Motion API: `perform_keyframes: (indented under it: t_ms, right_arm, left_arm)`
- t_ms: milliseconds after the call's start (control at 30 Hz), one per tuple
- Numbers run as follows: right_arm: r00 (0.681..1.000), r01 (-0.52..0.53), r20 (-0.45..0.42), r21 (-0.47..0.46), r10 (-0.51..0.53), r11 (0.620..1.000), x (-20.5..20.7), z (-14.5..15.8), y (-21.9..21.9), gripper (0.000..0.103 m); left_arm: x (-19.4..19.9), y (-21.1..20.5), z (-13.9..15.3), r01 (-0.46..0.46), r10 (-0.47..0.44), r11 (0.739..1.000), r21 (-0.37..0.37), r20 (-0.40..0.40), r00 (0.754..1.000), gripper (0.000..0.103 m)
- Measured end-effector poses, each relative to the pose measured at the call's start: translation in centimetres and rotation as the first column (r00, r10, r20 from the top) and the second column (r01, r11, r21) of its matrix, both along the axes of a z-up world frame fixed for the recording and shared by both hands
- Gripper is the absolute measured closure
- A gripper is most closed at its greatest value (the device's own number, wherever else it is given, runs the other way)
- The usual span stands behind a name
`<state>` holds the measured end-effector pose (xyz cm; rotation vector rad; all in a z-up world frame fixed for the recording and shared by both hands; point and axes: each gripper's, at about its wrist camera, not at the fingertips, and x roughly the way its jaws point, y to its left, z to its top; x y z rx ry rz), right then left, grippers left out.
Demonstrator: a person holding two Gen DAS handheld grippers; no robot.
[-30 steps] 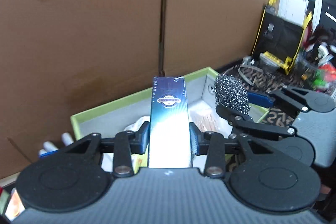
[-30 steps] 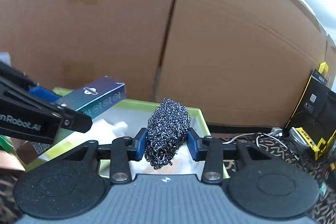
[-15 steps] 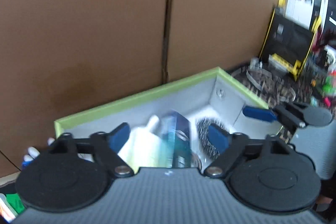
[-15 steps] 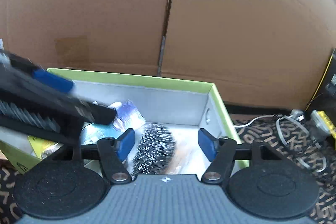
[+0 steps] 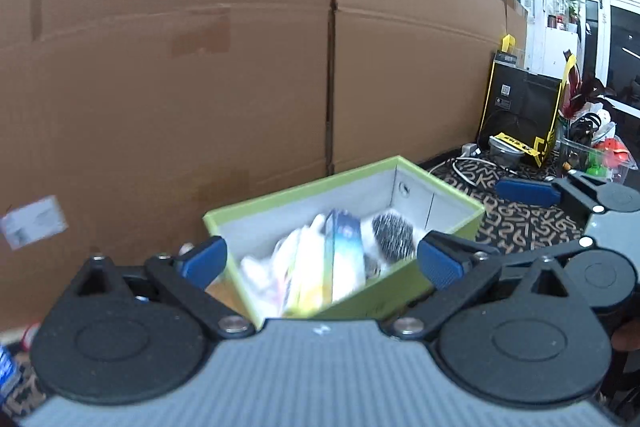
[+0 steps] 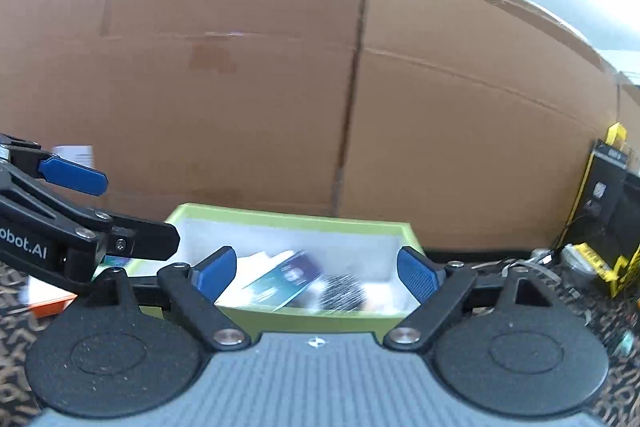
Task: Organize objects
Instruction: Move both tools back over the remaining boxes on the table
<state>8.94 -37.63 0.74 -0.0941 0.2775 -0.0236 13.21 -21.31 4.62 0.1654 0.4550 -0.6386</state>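
Green-rimmed and grey-lined, the storage box [image 5: 436, 187] sits low in the middle of both views, in front of a tall wall of brown cardboard [image 5: 200, 67]. Inside it, lying tilted among some white wrapped things too blurred to name, are a slim blue carton [image 6: 286, 277] and, just to its right, a steel wool scourer [image 6: 344, 293].

From the look of them, the carton is light and stiff with slick printed faces, so I would pinch it across its two broad sides near the middle. The scourer looks springy and rough; it should squash a little and hold well almost anywhere, though its loose strands may snag.

Neither tool is carrying anything. The left gripper [image 5: 320, 261] stands spread wide, its blue pads apart over the near wall of the box and touching nothing. The right gripper [image 6: 316, 273] is spread just as wide and empty too, framing the box's contents from above the near rim. In the right-hand view the left tool juts in at mid-left, clear of the box.
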Motion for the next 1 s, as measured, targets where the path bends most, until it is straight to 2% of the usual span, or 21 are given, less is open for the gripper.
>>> perform_keyframes:
  t_ms: [200,300,500,567,700,833,933,1000]
  right_arm:
    - [0.993,-0.09,-0.066,0.04,0.093,0.995,-1.6,-2.8,4.2,0.006]
    - [0.986,-0.128,-0.102,0.039,0.131,0.991,-2.3,-4.5,6.5,0.005]
    - [0.961,-0.203,-0.179,0.058,0.211,0.977,-2.0,-7.4,10.0,0.005]
    - [0.956,-0.223,-0.182,0.068,0.232,0.972,-1.9,-7.7,10.9,0.0]
    - [0.947,-0.262,-0.166,0.093,0.275,0.961,-0.9,-8.1,12.9,0.0]
    - [0.951,-0.24,-0.185,0.069,0.249,0.968,0.2,-8.2,15.1,0.0]
    - [0.967,-0.15,-0.209,-0.001,0.147,0.989,1.7,-8.3,17.1,0.0]
    - [0.975,-0.133,-0.186,-0.049,0.122,0.99,2.4,-8.5,18.0,0.013]
  left_arm:
    - [-3.8,6.8,-1.6,-0.081,0.081,0.996,-0.024,-0.022,0.996,0.0]
    - [-4.3,9.6,-3.2,-0.141,0.139,0.99,-0.024,-0.064,0.988,0.0]
    - [-3.9,14.5,-6.0,-0.254,0.248,0.967,-0.021,-0.16,0.956,0.0]
    - [-3.4,15.9,-6.6,-0.295,0.288,0.956,-0.011,-0.181,0.94,0.0]
    - [-2.7,18.5,-7.4,-0.353,0.341,0.936,-0.016,-0.217,0.915,0.0]
    - [-2.3,20.2,-7.8,-0.385,0.372,0.923,-0.017,-0.222,0.901,0.0]
    - [-1.7,20.9,-7.8,-0.398,0.384,0.917,-0.015,-0.225,0.895,0.0]
    - [-1.3,21.2,-7.8,-0.402,0.39,0.915,-0.014,-0.223,0.894,0.0]
